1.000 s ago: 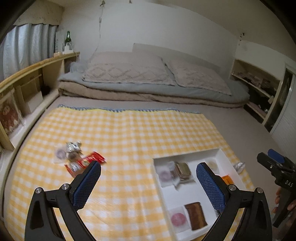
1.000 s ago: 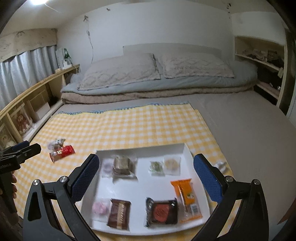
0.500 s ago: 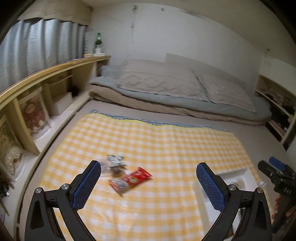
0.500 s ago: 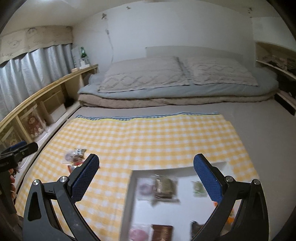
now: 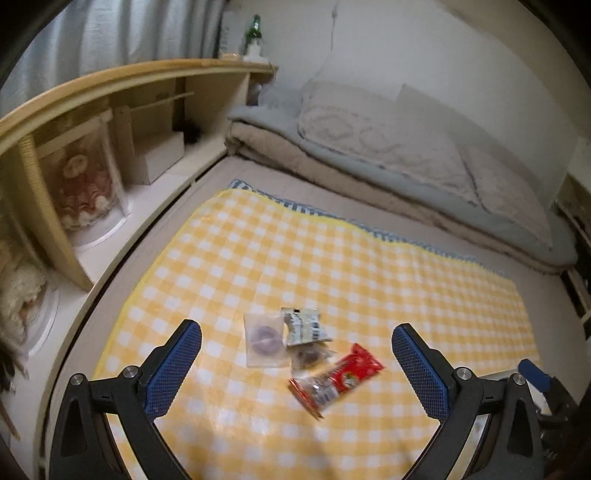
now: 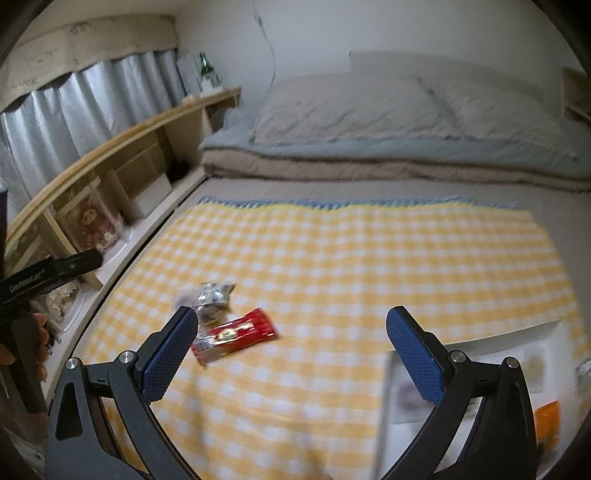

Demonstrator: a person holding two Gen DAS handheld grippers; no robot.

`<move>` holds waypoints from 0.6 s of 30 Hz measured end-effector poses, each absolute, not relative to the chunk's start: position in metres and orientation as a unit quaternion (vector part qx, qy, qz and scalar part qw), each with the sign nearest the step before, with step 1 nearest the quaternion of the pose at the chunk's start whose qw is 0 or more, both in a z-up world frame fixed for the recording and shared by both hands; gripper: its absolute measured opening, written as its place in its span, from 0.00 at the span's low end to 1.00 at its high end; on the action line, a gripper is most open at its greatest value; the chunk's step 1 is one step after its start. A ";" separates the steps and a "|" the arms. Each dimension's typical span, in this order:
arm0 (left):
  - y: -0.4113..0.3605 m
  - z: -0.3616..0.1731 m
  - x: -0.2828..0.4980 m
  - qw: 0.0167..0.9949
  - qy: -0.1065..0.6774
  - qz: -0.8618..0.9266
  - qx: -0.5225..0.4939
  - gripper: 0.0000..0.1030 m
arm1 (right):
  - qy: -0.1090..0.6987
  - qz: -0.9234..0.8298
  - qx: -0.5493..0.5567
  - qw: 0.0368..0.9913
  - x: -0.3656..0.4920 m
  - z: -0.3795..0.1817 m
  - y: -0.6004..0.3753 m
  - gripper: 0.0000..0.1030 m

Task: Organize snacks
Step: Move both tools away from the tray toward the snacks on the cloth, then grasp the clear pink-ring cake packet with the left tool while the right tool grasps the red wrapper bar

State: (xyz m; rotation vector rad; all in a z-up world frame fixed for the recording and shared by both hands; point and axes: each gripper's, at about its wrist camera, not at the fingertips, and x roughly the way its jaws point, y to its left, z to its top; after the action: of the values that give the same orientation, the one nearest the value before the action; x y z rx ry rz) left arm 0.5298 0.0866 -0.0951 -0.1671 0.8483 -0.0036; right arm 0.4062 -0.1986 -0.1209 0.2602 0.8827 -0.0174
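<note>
Yellow checked cloth [image 5: 332, 258] on a bed; crinkly snack packets [image 5: 306, 347] near its left edge. Both grippers' [image 5: 295, 354] [image 6: 291, 350] jaws gape, released.

A yellow-and-white checked cloth [image 5: 332, 266] lies spread over the bed [image 6: 576, 266], with two quilted pillows [image 5: 384, 144] resting on folded grey and beige bedding [image 6: 369, 158] at the far end. Along the side runs a wooden shelf [image 5: 122, 79] backed by a grey curtain [image 6: 88, 103], and a green bottle [image 5: 254, 27] stands on its far end.
</note>
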 end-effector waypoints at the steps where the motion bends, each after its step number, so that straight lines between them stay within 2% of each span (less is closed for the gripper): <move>1: 0.087 -0.100 0.541 0.907 0.414 -0.001 -0.073 1.00 | 0.434 -0.005 0.130 0.892 0.413 -0.129 -0.192 1.00; 13: 0.107 -0.228 0.653 0.861 0.508 0.018 -0.021 1.00 | 0.535 -0.044 0.230 0.812 0.473 -0.252 -0.139 1.00; 18: 0.106 -0.263 0.680 0.846 0.532 0.025 0.009 1.00 | 0.552 -0.073 0.267 0.787 0.488 -0.283 -0.127 1.00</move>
State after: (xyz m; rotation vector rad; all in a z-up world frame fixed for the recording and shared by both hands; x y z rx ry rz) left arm 0.6803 0.1063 -0.2632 0.0193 1.1228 0.0534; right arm 0.4875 -0.1267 -0.2833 0.5749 1.1899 -0.1571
